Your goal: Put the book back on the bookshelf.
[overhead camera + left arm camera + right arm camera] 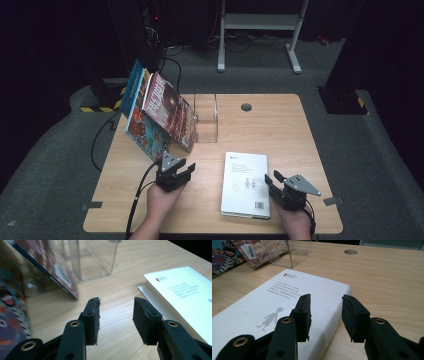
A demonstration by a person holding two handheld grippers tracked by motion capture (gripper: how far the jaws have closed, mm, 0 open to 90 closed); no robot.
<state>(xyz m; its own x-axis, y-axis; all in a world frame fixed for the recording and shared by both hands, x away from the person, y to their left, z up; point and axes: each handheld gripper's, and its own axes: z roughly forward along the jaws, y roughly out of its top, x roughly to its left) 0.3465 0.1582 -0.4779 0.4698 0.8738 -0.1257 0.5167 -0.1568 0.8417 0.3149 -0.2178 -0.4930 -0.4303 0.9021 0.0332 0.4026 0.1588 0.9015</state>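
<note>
A white book (246, 182) lies flat on the wooden table (270, 130), its back cover with small text and a barcode facing up. My right gripper (272, 179) hovers at the book's near right edge. In the right gripper view the right gripper (326, 297) is open, with one jaw over the white book (274, 305) and the other over bare wood beside it. My left gripper (186, 169) stands left of the book. It is open over bare table (117, 302), nothing between its jaws, the white book (185, 292) to its right.
Three colourful books (155, 110) lean against a clear acrylic stand (206, 117) at the table's back left; they also fill the left of the left gripper view (50, 262). A round cable hole (246, 107) sits behind. Bare wood lies right of the white book.
</note>
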